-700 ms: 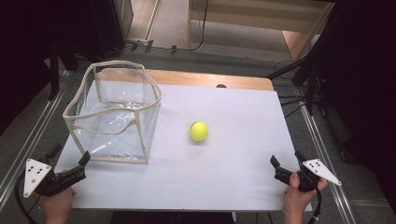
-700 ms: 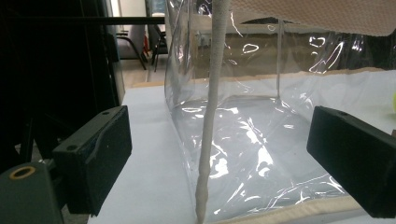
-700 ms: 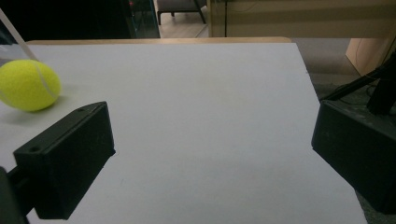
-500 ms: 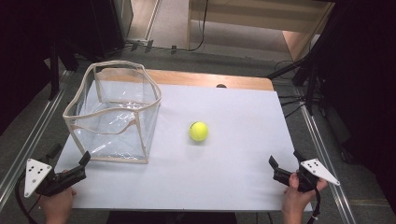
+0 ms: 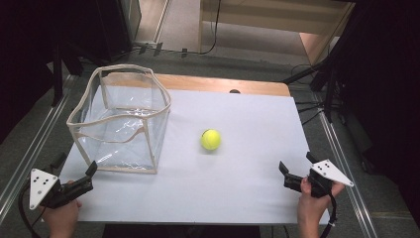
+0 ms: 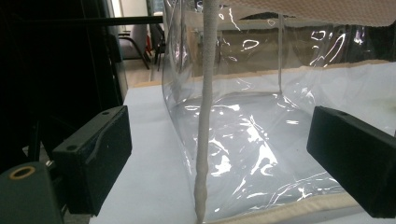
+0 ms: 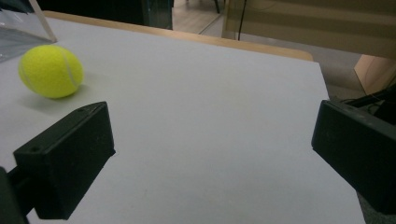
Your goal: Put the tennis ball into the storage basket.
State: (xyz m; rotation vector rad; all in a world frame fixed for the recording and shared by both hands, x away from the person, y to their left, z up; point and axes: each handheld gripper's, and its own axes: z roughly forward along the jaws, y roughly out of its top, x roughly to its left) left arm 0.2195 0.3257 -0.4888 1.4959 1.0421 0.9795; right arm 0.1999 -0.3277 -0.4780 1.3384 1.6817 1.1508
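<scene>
Lying well ahead of the right gripper, whose jaws gape empty, is the tennis ball.

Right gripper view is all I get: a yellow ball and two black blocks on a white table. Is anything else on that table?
Observer: Yes, a clear bin with a beige rim stands left of the tennis ball, open at the top.
Operator: Anything inside it?
Observer: Nothing that I can see.
Operator: Is there a second tool?
Observer: Yes, the left gripper, jaws open, sits at the bin's near corner, not touching it. The right gripper is open too.
</scene>
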